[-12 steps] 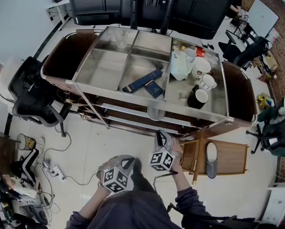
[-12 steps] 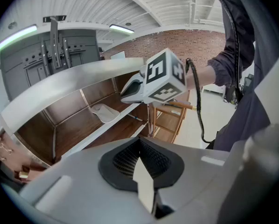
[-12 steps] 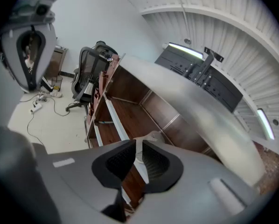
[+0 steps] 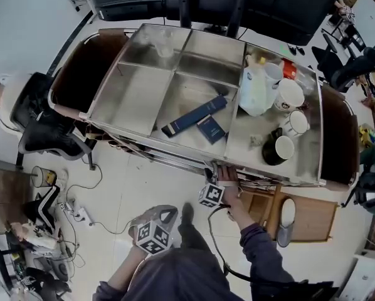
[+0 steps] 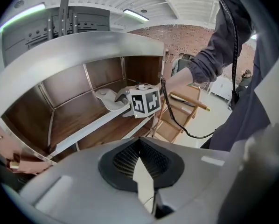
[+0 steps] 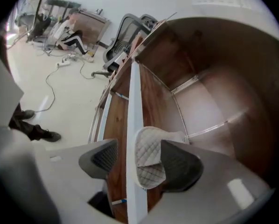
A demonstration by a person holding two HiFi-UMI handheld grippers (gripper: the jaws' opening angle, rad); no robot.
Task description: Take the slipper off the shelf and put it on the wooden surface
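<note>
A white quilted slipper lies on the brown wooden shelf, behind a white rail. My right gripper is open, with the slipper's near end and the rail between its jaws; the right pad is close against the slipper. From the head view the right gripper reaches in under the top shelf's front edge. The left gripper view shows the same slipper by the right gripper's marker cube. My left gripper is shut and empty, held low in front of me.
The steel top tray carries blue books, a jug and mugs. A low wooden surface at the right carries a grey slipper. Office chairs and floor cables are at the left.
My right gripper has moved forward and up, from beside the stool to under the shelf's front edge. The left gripper has stayed put.
</note>
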